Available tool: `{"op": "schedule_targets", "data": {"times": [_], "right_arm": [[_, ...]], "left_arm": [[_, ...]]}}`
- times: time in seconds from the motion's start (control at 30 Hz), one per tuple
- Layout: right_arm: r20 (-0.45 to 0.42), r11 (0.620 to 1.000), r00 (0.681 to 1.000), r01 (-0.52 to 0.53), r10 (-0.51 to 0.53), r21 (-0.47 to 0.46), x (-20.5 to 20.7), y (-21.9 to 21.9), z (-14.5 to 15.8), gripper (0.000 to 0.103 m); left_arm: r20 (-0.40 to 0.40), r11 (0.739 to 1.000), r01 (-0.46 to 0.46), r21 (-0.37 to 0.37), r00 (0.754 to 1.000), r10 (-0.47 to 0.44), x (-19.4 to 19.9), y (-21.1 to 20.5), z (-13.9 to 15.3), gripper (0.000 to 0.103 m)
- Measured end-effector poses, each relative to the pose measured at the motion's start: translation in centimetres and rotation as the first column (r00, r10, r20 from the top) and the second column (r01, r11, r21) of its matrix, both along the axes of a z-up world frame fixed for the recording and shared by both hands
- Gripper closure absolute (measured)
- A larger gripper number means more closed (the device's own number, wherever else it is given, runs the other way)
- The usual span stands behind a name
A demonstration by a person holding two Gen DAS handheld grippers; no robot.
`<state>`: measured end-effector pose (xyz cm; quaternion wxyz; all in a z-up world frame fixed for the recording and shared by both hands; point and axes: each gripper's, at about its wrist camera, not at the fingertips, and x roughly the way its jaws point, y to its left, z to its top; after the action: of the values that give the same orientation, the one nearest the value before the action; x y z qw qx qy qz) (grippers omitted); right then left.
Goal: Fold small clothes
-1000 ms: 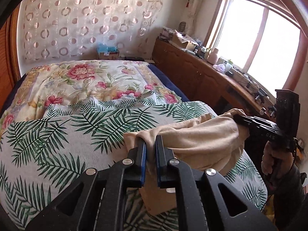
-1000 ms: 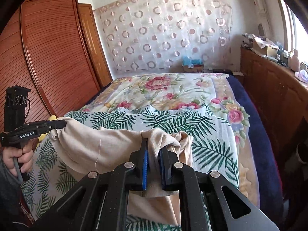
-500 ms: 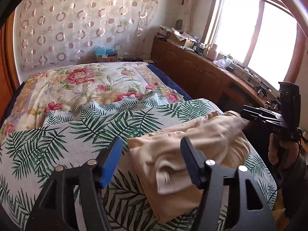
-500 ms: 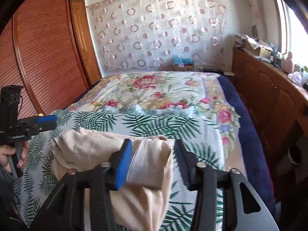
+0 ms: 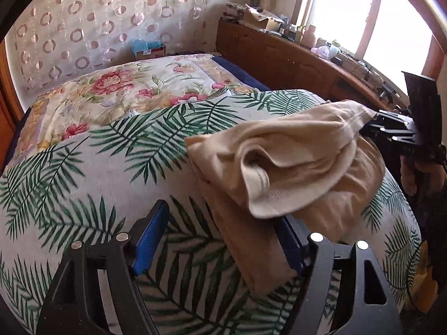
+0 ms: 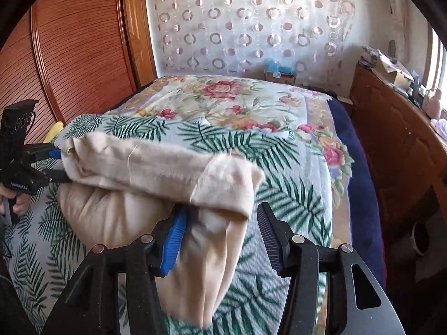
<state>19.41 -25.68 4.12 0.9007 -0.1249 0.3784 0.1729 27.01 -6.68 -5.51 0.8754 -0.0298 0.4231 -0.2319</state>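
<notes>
Two grippers standing open over a beige garment (image 5: 293,164) lying on the bed.
The left gripper (image 5: 223,240) and right gripper (image 6: 220,234), jaws just having been opening, are straddling the folded cloth unpinched, near the palm-leaf cover's (image 5: 83,184) front edge.

I note the garment (image 5: 296,162) is plain beige with a paler inner face; the near cover (image 5: 92,173) is white, printed with green palm fronds; the quilt (image 5: 134,86) at the far end of the bed is cream with pink and red flowers; a navy sheet (image 6: 363,167) shows along the bed's right edge. I record the left gripper (image 5: 220,240) as black with blue pads, likewise the right gripper (image 6: 220,237); the curtain (image 6: 251,22) is white with pinkish rings; the wardrobe doors (image 6: 78,50) are reddish-brown, slatted.
</notes>
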Motion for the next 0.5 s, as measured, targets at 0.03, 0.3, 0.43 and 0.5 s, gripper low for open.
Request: {"op": "schedule_targets", "data": {"times": [0.03,0.3,0.43,0.5], "right_arm": [[0.005,1.0,1.0,0.0,0.0,0.001,0.6,0.3,0.2,0.049],[0.058,0.992,0.991,0.122,-0.121,-0.02,5.2,-0.4,0.6,0.049],[0.058,0.987,0.986,0.154,-0.156,0.033,4.8,-0.7,1.4,0.049],[0.049,0.989,0.988,0.141,-0.143,0.038,4.1,-0.3,1.5,0.049]], "left_arm": [[0.006,1.0,-0.002,0.002,1.0,0.002,0.5,-0.2,0.1,0.027],[0.104,0.98,-0.192,0.053,0.977,0.186,4.8,1.7,1.6,0.027],[0.096,0.974,-0.225,0.024,0.97,0.222,4.9,3.2,1.6,0.027],[0.094,0.976,-0.215,0.011,0.972,0.214,4.6,3.4,1.7,0.027]]}}
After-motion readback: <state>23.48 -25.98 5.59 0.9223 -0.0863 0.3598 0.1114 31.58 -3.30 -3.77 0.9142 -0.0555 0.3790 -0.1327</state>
